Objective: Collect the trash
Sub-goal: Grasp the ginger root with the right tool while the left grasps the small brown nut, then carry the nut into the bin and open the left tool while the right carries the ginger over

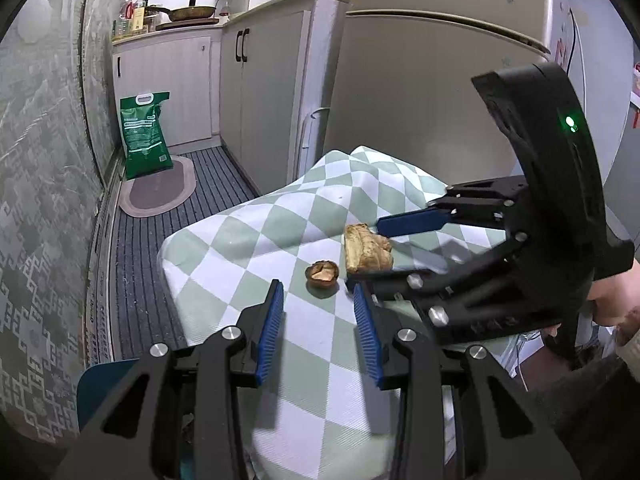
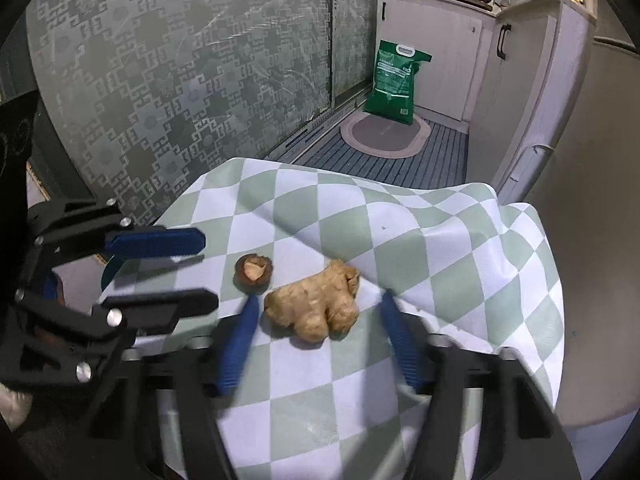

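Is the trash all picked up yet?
Not yet. Nothing looks collected so far: the ginger piece and the little brown shell both lie on the checked cloth. The right gripper has its open jaws around the ginger; the left gripper is open near the shell. Both still need grabbing.

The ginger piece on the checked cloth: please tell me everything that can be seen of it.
The knobbly, tan piece of ginger root has several rounded lobes and dry, rough skin; one end looks cut and darker. It lies flat on the green and white checked cloth, beside a small round brown shell-like scrap, apart from it. The right gripper stands around it with blue pads on both sides, not yet pressing. Nothing else touches it.
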{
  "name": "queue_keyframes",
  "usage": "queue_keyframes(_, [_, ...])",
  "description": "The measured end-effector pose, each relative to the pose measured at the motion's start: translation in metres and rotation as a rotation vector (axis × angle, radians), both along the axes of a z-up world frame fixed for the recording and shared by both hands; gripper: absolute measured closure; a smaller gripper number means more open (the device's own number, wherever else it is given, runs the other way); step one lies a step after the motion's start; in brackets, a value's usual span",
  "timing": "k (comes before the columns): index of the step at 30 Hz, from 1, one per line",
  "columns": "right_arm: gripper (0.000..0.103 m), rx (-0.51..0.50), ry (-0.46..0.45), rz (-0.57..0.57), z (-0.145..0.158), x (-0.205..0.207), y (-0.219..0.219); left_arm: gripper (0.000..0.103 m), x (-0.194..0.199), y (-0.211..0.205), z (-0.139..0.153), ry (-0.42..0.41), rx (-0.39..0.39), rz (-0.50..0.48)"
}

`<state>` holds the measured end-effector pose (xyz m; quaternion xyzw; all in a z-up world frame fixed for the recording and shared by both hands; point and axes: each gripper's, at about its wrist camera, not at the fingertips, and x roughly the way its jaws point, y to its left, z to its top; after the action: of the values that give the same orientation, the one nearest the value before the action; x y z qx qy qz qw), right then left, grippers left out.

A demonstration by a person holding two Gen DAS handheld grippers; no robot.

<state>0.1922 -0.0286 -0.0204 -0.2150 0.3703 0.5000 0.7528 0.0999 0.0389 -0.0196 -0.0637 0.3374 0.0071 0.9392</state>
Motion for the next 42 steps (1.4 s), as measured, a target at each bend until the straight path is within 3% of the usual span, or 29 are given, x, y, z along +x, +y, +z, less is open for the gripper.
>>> queue_keyframes(9, [0.057, 0.018, 0.010, -0.031, 0.008, 0.006, -0.028, 0.063, 0.014, -0.010, -0.002, 0.027, -0.013, 0.013])
queue_keyframes(16, [0.057, 0.080, 0.040, -0.067, 0.020, 0.008, -0.054, 0.064, 0.031, -0.016, -0.005, 0.070, 0.013, 0.085])
queue_keyframes(26, [0.057, 0.082, 0.038, -0.090, 0.020, 0.007, -0.066, 0.066, 0.042, -0.016, -0.003, 0.108, 0.024, 0.176])
queue_keyframes(27, [0.057, 0.083, 0.037, -0.092, 0.020, 0.007, -0.066, 0.067, 0.043, -0.016, -0.004, 0.110, 0.029, 0.179])
queue_keyframes(28, [0.057, 0.085, 0.038, -0.094, 0.021, 0.007, -0.067, 0.078, 0.044, -0.017, -0.004, 0.110, 0.033, 0.180])
queue_keyframes(29, [0.057, 0.088, 0.038, -0.096, 0.021, 0.007, -0.067, 0.081, 0.044, -0.017, -0.005, 0.112, 0.041, 0.187])
queue_keyframes(42, [0.057, 0.073, 0.050, -0.085, 0.022, 0.000, -0.055, 0.082, 0.020, 0.001, 0.003, 0.048, -0.003, 0.240])
